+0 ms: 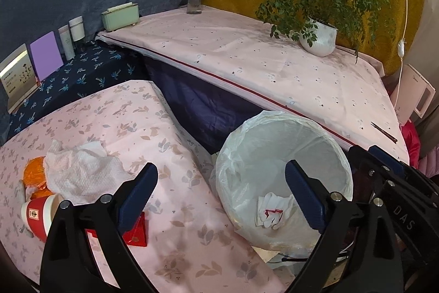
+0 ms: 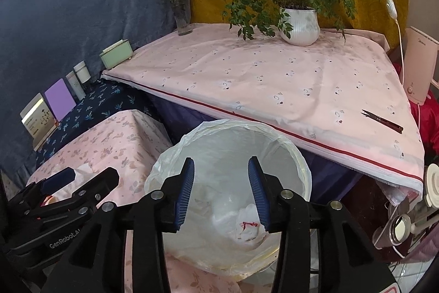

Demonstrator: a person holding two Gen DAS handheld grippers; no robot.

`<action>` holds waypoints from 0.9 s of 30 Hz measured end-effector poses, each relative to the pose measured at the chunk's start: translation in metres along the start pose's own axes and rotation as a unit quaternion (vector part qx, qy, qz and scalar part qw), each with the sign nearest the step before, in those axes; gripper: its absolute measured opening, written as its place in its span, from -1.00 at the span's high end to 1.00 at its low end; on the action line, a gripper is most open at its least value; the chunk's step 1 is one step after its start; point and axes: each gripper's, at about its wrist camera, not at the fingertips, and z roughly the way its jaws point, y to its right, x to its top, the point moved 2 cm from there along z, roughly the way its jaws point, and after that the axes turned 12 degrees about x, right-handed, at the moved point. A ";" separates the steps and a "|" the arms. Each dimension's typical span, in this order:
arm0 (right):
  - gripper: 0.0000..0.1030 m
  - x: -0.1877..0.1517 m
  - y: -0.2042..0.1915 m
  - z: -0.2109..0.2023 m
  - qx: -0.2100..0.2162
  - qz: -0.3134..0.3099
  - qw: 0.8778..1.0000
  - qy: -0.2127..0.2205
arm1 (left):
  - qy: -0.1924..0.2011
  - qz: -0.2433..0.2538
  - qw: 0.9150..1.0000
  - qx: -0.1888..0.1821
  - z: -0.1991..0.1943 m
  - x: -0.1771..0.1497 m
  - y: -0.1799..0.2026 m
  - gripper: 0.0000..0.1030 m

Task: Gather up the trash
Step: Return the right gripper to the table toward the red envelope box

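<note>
Left wrist view has the left gripper (image 1: pixel 221 180) spread wide with nothing between the pads, sitting over the edge where the low pink leaf-print table (image 1: pixel 175 199) meets the trash bin (image 1: pixel 282 155). So that one's let go and empty. The bin is lined with a white plastic bag, and down inside it there's a crumpled white tissue with red marks (image 1: pixel 270 212), lying just left of the right-hand finger from this angle. Still on the table, off to the left of the jaws, is the rest of the junk: a crumpled paper towel (image 1: pixel 79 169), an orange wrapper (image 1: pixel 34 173) tucked beside it, a red and white paper cup (image 1: pixel 39 213) on its side, and a red packet (image 1: pixel 137 234) mostly hidden behind the left finger. None of that is touching the pads. Right wrist view puts the right gripper (image 2: pixel 221 192) directly above the bin's mouth (image 2: pixel 274 139), jaws parted about halfway, gripping nothing. The same red-marked tissue (image 2: pixel 248 228) sits at the bottom of the liner, below the fingertips and well clear of them, slightly toward the right finger. You can also see the left gripper (image 2: pixel 82 177) poking in at the lower left over the pink table. Behind it all is a bigger table with a pink cloth (image 2: pixel 274 78), a potted plant (image 2: pixel 300 25) and a vase of flowers (image 2: pixel 182 15).
</note>
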 end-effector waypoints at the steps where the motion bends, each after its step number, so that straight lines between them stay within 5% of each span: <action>1: 0.16 -0.001 -0.003 -0.002 0.002 -0.002 1.000 0.000 | 0.000 -0.004 1.000 0.003 -0.002 -0.001 -0.004 -0.74; 14: 0.02 -0.023 -0.074 -0.017 0.048 -0.051 0.997 -0.016 | 0.001 -0.058 0.995 0.075 -0.037 -0.034 -0.087 -0.74; 27: 0.01 -0.058 -0.150 -0.012 0.088 -0.102 0.990 -0.050 | -0.011 -0.113 0.979 0.169 -0.071 -0.079 -0.185 -0.74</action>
